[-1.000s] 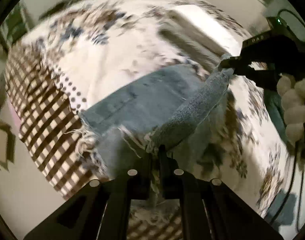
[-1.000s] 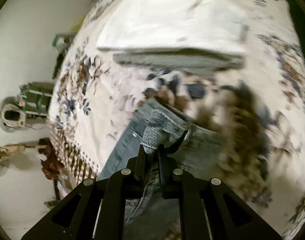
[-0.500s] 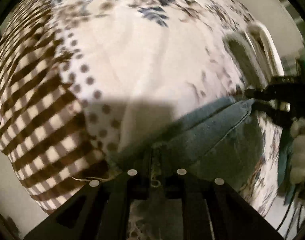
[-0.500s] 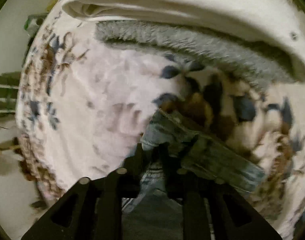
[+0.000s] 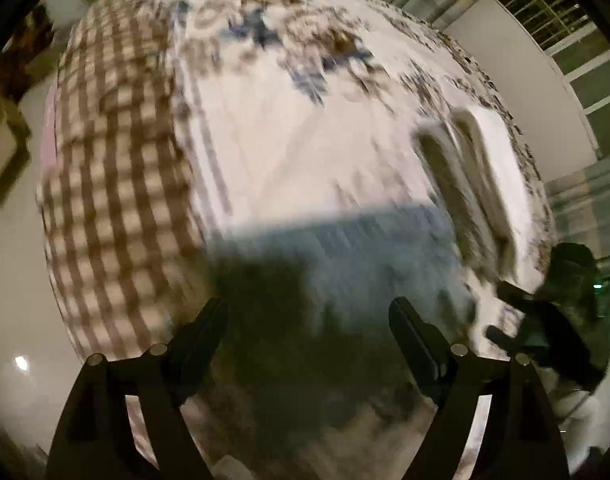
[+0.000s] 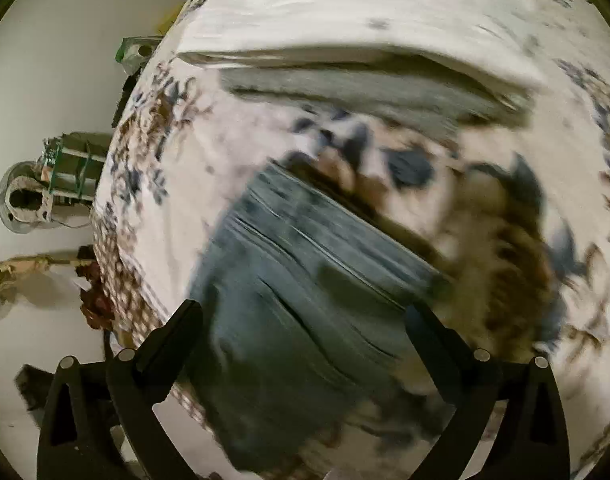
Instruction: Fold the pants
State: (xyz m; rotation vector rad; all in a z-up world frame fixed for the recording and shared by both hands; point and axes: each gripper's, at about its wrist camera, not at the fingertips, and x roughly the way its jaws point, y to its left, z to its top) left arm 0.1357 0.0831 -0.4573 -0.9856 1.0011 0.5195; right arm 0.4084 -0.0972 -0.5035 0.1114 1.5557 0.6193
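Pants: my jeans (image 6: 305, 300) lie flat on the bed (image 6: 177, 184) as a folded blue denim block, layered edges showing along the far side. In the left view they (image 5: 345, 256) sit low in the frame, partly in my shadow. Both views are blurred, so I cannot make out the seams.
Left tool: my left tool (image 5: 309, 320) is spread wide, nothing between its fingers, above the near part of the jeans.
Right tool: my right tool (image 6: 305, 324) is also spread wide and has hold of nothing; the jeans lie beneath the gap.
Edges: the bed's checked border (image 5: 113, 184) drops to pale floor left of the jeans. Flowered cover (image 5: 289, 136) stretches beyond them.
Around: a folded white and grey blanket (image 6: 365, 64) lies on the bed beyond the jeans, near but apart. In the left view it (image 5: 477, 168) sits at the jeans' right.
Other tool: my right tool (image 5: 517, 316) shows at the left view's right edge, just beside the jeans.
Floor: clutter (image 6: 45, 184) stands off the bed's left side.
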